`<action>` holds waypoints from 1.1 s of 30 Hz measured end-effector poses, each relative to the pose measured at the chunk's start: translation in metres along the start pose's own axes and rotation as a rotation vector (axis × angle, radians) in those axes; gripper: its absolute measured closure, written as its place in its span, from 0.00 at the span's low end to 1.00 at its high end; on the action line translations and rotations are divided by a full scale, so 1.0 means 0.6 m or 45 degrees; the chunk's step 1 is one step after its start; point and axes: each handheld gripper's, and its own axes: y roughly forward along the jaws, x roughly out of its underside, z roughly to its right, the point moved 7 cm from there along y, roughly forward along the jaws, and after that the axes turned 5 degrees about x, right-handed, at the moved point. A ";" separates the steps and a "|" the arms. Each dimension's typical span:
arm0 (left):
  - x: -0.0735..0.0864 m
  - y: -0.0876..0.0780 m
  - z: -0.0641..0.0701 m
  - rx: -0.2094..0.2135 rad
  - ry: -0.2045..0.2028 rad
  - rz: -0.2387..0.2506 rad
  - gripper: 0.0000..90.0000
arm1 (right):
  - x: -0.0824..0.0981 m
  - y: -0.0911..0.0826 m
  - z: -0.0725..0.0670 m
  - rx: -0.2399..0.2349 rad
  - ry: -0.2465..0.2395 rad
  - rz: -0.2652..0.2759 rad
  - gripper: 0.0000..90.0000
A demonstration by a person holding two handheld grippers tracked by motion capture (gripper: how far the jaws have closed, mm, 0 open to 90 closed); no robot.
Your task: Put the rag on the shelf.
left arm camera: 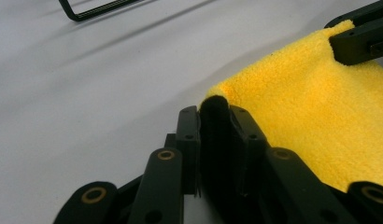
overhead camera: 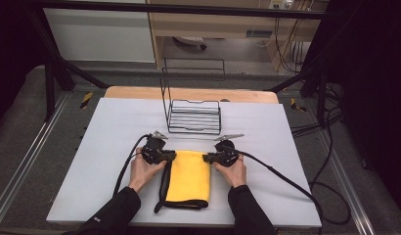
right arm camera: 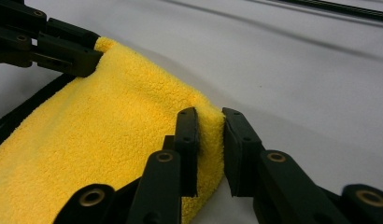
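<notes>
both the left gripper [overhead camera: 170, 155] and right gripper [overhead camera: 206, 157] pinch far corners of the yellow cloth [overhead camera: 189, 175], hiding those corners.

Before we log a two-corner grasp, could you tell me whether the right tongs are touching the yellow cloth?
Touching. In the right gripper view the right tongs have a corner of the yellow cloth pinched between their jaws, with no gap showing.

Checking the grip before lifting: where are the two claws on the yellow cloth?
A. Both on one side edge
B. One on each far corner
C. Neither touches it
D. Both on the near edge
B: the left claw pinches the far left corner of the yellow cloth and the right claw the far right corner.
</notes>
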 end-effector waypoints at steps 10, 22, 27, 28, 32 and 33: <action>-0.006 -0.015 0.006 -0.012 0.010 0.054 0.90 | -0.007 -0.018 -0.007 -0.003 -0.011 0.055 0.93; -0.015 -0.063 0.023 -0.019 0.051 0.185 0.90 | -0.024 -0.063 -0.030 -0.061 -0.055 0.203 0.93; -0.016 -0.085 0.028 -0.009 0.059 0.237 0.90 | -0.033 -0.076 -0.040 -0.075 -0.075 0.250 0.93; -0.016 -0.090 0.029 -0.009 0.062 0.246 0.90 | -0.035 -0.079 -0.043 -0.073 -0.083 0.259 0.93; -0.017 -0.110 0.032 -0.012 0.064 0.292 0.90 | -0.044 -0.091 -0.056 -0.078 -0.117 0.302 0.93; -0.018 -0.114 0.034 -0.009 0.063 0.302 0.90 | -0.047 -0.093 -0.058 -0.079 -0.123 0.312 0.93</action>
